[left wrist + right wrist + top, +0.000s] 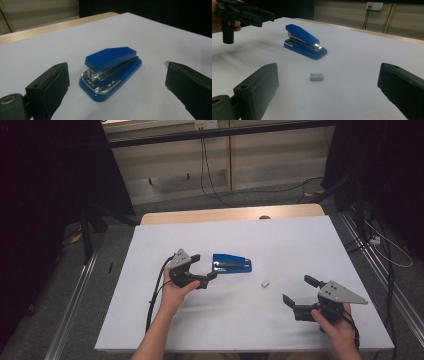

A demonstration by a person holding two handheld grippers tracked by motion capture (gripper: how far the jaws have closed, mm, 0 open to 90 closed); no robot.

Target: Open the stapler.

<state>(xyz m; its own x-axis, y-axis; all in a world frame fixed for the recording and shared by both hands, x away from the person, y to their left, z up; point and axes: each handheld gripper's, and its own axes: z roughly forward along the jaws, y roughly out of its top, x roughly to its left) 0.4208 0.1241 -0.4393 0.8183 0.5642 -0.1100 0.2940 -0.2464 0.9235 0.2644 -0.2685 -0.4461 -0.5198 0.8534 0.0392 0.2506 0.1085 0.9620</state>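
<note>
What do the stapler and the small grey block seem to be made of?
Stapler: blue body looks like smooth plastic, evenly coloured with a soft sheen; its inner parts look like bright metal, mirror-like glints. Grey block: probably a strip of metal staples, dull grey with fine ribs, though small.

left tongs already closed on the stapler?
No, the left tongs stand open with the blue stapler lying untouched on the table between the jaws.

white table top (300, 245) | cables on floor (210, 180) | wall socket (374, 5)
</note>
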